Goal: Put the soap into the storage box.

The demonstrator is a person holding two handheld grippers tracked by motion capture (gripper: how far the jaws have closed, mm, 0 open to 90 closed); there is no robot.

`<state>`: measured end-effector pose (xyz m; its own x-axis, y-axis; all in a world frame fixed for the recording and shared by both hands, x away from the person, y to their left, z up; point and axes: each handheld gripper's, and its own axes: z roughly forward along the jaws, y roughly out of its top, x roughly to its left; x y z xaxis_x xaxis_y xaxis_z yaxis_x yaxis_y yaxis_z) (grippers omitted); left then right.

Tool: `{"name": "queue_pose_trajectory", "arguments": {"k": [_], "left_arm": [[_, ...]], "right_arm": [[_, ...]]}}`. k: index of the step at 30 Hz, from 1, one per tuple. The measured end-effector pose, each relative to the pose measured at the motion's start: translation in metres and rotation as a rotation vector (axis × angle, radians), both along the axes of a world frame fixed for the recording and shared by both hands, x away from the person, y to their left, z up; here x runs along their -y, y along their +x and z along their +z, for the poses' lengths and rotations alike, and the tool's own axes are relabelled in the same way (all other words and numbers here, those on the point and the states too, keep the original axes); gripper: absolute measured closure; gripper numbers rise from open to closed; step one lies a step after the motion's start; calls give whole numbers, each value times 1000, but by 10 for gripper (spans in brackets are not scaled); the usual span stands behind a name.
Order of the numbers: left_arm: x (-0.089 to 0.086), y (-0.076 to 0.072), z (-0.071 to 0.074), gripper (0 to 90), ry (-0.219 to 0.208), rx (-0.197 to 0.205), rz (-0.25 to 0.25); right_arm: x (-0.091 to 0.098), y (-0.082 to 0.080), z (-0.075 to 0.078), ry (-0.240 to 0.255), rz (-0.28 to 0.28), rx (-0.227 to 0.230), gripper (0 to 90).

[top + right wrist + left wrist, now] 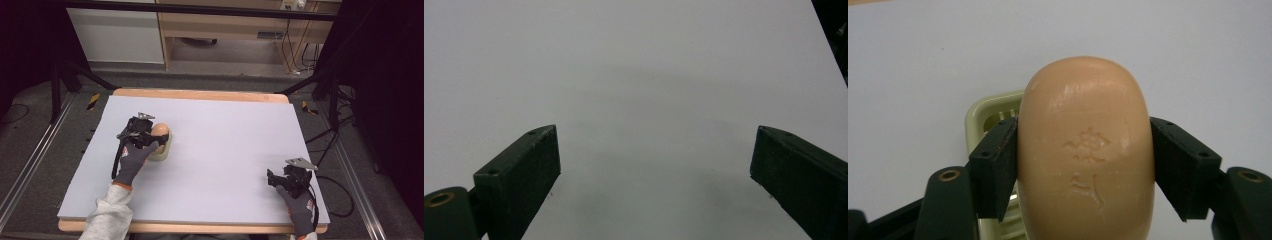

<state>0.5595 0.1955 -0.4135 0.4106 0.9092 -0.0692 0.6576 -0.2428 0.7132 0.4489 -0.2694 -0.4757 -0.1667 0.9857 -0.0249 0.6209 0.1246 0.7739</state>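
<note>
A peach-coloured bar of soap (1087, 150) is clamped between the two black jaws of my left gripper (1083, 165), which press on its two sides. Below and behind it lies a pale cream soap dish (993, 112); whether the soap touches it I cannot tell. From above, the soap (160, 131) and dish (164, 150) sit left of the table's middle, with the left gripper (150, 135) at their left side. My right gripper (274, 179) is near the front right corner, its jaws wide apart over bare surface (654, 150).
A light grey mat (225, 145) covers the wooden table, whose edge (200, 94) shows at the back. Beyond the table are a floor with cables, black stand legs and a wooden cabinet (225, 25).
</note>
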Motion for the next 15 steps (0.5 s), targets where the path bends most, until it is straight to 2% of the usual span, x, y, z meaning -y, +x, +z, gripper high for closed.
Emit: {"name": "queue_pose_trajectory", "arguments": {"k": [4,15], "left_arm": [[-2,2,-5,314,14,-9,7],[-8,3,-19,313,16,-29,20]], "right_arm": [[0,0,0,0,0,0,62],[-1,0,-1,0,-2,-3,62]]}}
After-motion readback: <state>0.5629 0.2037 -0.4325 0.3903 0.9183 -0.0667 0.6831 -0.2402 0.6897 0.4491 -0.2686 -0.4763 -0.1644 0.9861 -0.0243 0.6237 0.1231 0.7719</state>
